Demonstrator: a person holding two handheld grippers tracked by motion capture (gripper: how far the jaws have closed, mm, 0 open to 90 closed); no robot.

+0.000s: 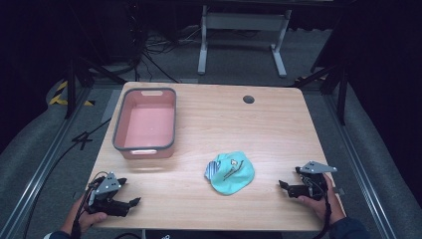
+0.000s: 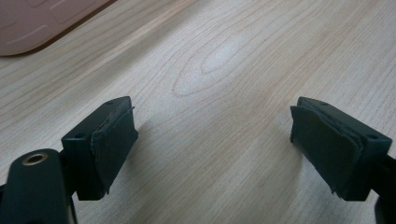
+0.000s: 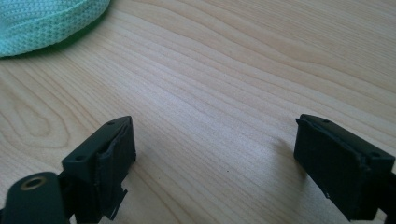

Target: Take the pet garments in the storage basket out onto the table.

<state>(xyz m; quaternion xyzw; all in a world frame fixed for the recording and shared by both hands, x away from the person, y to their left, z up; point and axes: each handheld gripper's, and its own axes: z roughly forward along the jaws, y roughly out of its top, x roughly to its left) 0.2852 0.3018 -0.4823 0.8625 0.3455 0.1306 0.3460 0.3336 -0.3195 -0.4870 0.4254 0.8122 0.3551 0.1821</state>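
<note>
Wooden table (image 1: 278, 124) lies mostly bare. Near its front edge, the mint cloth (image 1: 230, 173) sits between the left gripper (image 1: 130, 204) and right gripper (image 1: 282, 185), both spread wide, pinching nothing. Pink bin (image 1: 145, 124) hugs the far-left edge.

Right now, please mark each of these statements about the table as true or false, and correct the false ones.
1. The mint-green knitted cloth cap lies inside the pink plastic tub with the grey rim. False: it lies on the light wooden table, apart from the tub.
2. The left gripper has open jaws with nothing between them. True.
3. The right gripper is shut on the cap. False: its jaws are open over bare wood, and the cap lies beyond them.
4. The tub holds nothing. True.
5. The cap is nearer to the right gripper than to the left one. True.
</note>
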